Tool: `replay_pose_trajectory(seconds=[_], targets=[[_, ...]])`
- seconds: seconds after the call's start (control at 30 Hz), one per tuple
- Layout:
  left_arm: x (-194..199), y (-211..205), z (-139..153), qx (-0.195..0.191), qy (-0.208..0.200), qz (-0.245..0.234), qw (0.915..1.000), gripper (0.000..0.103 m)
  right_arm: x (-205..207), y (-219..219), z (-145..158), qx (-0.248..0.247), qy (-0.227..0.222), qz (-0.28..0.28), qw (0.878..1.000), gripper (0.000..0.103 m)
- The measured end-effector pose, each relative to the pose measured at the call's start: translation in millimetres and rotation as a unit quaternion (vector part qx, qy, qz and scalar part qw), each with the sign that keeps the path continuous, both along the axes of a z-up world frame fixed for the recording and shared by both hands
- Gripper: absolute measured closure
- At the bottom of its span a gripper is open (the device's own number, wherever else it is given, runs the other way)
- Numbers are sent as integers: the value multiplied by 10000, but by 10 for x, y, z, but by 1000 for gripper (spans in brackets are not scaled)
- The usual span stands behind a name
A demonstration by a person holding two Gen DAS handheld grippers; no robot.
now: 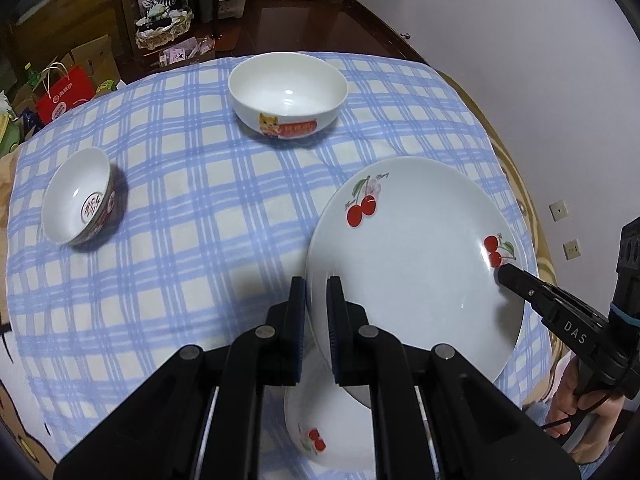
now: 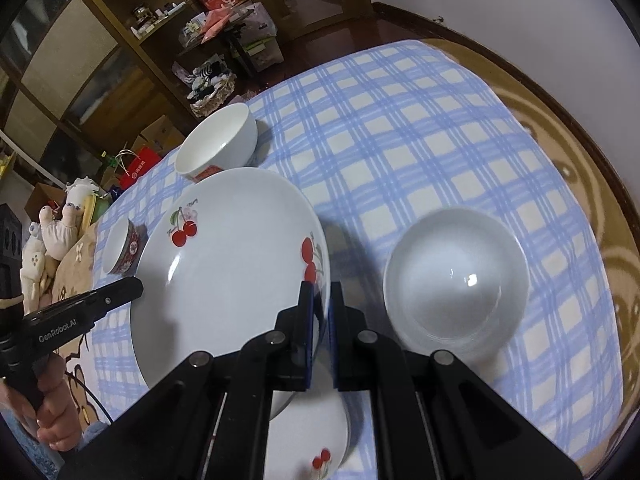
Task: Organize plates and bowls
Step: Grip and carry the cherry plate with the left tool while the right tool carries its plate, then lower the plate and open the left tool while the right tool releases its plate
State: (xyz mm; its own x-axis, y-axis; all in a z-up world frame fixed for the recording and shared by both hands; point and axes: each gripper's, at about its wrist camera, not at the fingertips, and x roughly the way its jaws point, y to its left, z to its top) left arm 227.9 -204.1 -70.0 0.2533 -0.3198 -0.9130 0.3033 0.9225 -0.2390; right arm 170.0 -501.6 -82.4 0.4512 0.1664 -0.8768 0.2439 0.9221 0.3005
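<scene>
White glazed ceramic, cherry print: the large plate is pinched at opposite rims, left gripper clamped on its left edge, right gripper on its right edge, raised above a second cherry plate on the checked cloth. Judged stiff, slick, breakable; rim grip suits it, keep it level. Farther: plain bowl right, small patterned bowl left, cat-print bowl far. Readable on the gripper bodies: "DAS", "GenRobot.AI".
</scene>
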Motion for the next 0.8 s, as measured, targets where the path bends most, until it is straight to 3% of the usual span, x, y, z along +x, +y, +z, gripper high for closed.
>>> replay_pose_trajectory(seconds=[0.47,0.73,0.77,0.8], targets=[[-608,133,131,199,-156,-31,9997,93,-598,187,106,5,-3,30,10000,95],[-775,181,32,278,-106,-112,9995,93,-747,279,69,-171,16,6,9999,95],[-778,184,19,273,-98,-119,9995,93,-744,296,74,-219,2,-13,9998,95],[-781,181,11,139,-75,-164,9997,102,-744,313,78,-260,-34,-36,9996,97]])
